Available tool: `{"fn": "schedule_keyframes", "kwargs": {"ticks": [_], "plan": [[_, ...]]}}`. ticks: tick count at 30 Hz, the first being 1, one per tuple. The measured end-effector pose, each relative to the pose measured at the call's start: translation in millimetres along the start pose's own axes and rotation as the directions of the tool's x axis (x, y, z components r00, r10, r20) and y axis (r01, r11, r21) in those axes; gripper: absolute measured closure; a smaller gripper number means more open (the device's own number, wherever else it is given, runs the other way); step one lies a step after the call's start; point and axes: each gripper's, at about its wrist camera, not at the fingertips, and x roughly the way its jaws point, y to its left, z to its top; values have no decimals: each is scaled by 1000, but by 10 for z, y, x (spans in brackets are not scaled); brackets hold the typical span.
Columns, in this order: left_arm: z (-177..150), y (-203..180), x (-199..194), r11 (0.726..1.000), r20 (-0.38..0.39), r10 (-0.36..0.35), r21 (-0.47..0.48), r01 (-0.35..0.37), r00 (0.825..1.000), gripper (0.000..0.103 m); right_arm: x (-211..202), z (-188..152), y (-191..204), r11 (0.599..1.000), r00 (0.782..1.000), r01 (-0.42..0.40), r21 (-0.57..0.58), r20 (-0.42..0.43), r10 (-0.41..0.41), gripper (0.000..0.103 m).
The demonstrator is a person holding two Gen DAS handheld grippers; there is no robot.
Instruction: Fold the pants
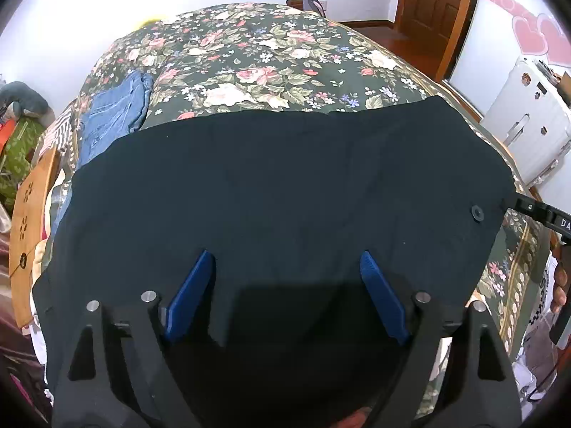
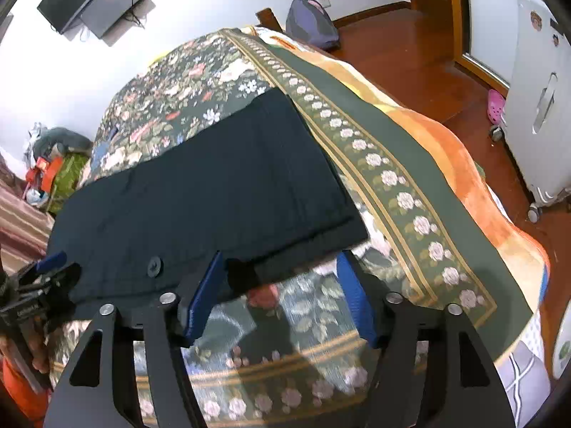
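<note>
Between the 2 blue fingers (image 1: 194,294) of the left gripper (image 1: 287,264), spread wide and holding nothing, lies the dark pants (image 1: 271,185) fabric. Right gripper (image 2: 280,265) likewise gapes, its fingers (image 2: 205,294) straddling the pants' near corner without clamping it. Pants lie flat across the floral bedspread (image 1: 249,60), button (image 1: 477,212) near 1 end. Blue jeans (image 1: 110,114) sit just beyond, at the far left. White suitcase (image 2: 539,100) stands on the floor, well apart.

The dark navy pants (image 1: 278,192) lie flat and smooth across the near part of the floral bed (image 1: 249,57), folded into a broad band, a round dark button (image 1: 476,212) showing near their right end.
</note>
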Motion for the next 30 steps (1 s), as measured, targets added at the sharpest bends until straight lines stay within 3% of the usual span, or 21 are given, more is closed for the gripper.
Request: {"fn": "schedule_keyframes", "kwargs": {"ticks": [5, 8, 9, 11, 14, 16, 22, 30], "plan": [[13, -4, 18, 1000, 7, 9, -3, -9, 1000, 15, 51, 34, -43, 1000, 998, 5, 14, 61, -6, 37], [12, -6, 20, 1000, 7, 8, -4, -8, 1000, 15, 88, 75, -59, 998, 994, 15, 56, 103, -21, 43], [10, -9, 18, 1000, 8, 9, -3, -9, 1000, 15, 99, 95, -58, 998, 993, 30, 60, 115, -37, 46], [9, -6, 18, 1000, 9, 12, -1, -12, 1000, 15, 138, 141, -49, 997, 992, 54, 56, 112, -60, 65], [7, -7, 18, 1000, 9, 11, -2, -11, 1000, 15, 161, 212, -73, 998, 995, 18, 68, 97, -25, 85], [5, -8, 18, 1000, 9, 11, -2, -11, 1000, 15, 153, 241, -52, 998, 996, -3, 65, 85, -2, 90], [15, 46, -52, 1000, 20, -6, -30, 7, 1000, 16, -84, 299, 133, 1000, 991, -22, 23, 134, 18, 92], [26, 330, -579, 994, 148, 8, -105, 7, 989, 16, -525, 481, 690, 991, 967, -92, -94, 231, 112, 92]]}}
